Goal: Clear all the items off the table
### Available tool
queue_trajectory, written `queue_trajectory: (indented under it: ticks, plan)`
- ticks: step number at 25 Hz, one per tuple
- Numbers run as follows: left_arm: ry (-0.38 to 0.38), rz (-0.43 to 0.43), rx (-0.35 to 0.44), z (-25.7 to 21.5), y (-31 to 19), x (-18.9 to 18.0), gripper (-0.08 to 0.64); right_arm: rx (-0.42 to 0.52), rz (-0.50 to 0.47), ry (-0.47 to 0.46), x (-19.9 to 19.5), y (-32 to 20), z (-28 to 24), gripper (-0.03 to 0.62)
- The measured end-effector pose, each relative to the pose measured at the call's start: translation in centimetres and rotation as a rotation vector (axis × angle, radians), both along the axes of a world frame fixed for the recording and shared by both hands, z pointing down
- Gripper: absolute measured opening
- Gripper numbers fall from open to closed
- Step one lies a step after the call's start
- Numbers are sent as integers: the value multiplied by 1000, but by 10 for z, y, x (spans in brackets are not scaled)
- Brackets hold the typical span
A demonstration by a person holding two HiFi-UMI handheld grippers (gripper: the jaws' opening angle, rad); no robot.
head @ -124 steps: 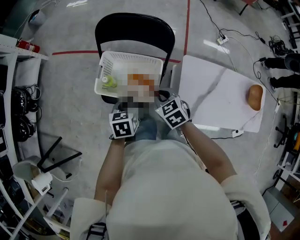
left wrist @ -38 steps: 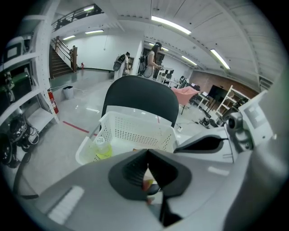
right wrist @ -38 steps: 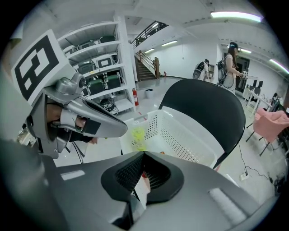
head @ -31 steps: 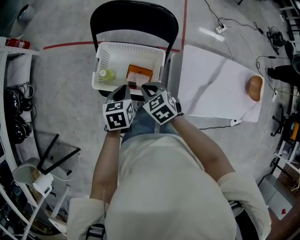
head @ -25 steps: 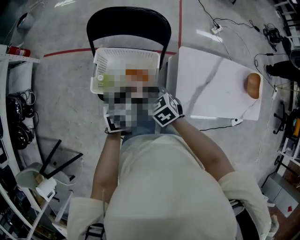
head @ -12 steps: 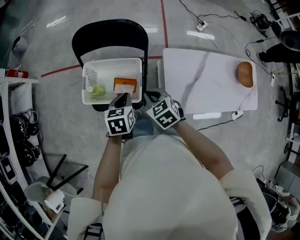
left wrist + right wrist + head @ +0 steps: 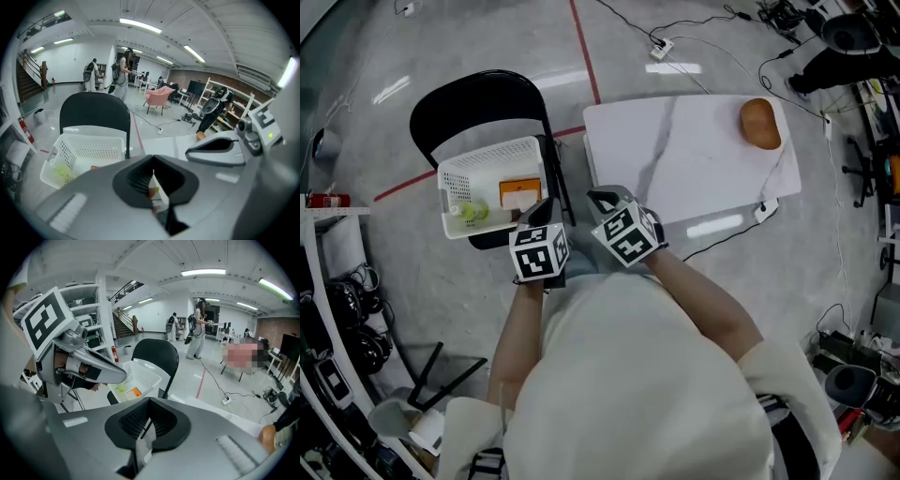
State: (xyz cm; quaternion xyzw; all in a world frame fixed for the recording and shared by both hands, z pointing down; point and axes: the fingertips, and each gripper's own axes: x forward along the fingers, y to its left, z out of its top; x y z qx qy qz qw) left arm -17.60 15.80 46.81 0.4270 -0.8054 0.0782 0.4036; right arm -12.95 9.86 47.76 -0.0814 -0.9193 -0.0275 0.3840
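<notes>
A brown rounded loaf-like item (image 7: 759, 124) lies at the far right end of the white marble-patterned table (image 7: 675, 169); in the right gripper view the loaf (image 7: 268, 437) shows at the right edge. A white basket (image 7: 478, 183) sits on a black chair (image 7: 459, 103) left of the table, holding a green item (image 7: 469, 213) and an orange box (image 7: 520, 195). My left gripper (image 7: 547, 208) is shut and empty just right of the basket. My right gripper (image 7: 602, 200) is shut and empty at the table's near left corner. Both jaw pairs stand closed in the gripper views.
Cables and a power strip (image 7: 661, 47) lie on the grey floor beyond the table. A red floor line (image 7: 581, 47) runs past the chair. Shelving and gear line the left edge (image 7: 328, 309). People (image 7: 123, 70) stand far off in the hall.
Both grippers have drawn back from over the basket and shifted right toward the table's near left corner. The view has swung, so basket and chair now sit further left.
</notes>
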Motion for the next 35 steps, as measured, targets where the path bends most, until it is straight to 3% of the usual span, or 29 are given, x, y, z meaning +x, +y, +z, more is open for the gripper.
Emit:
queue_trajectory:
  ticks: [27,35]
  plan:
    - [-22,315,21,3,-198,183,9,15,348,-17,212,-189,0,0]
    - [-30,455,16,7,-240,242,8,25,477,-20,277,-226,4,0]
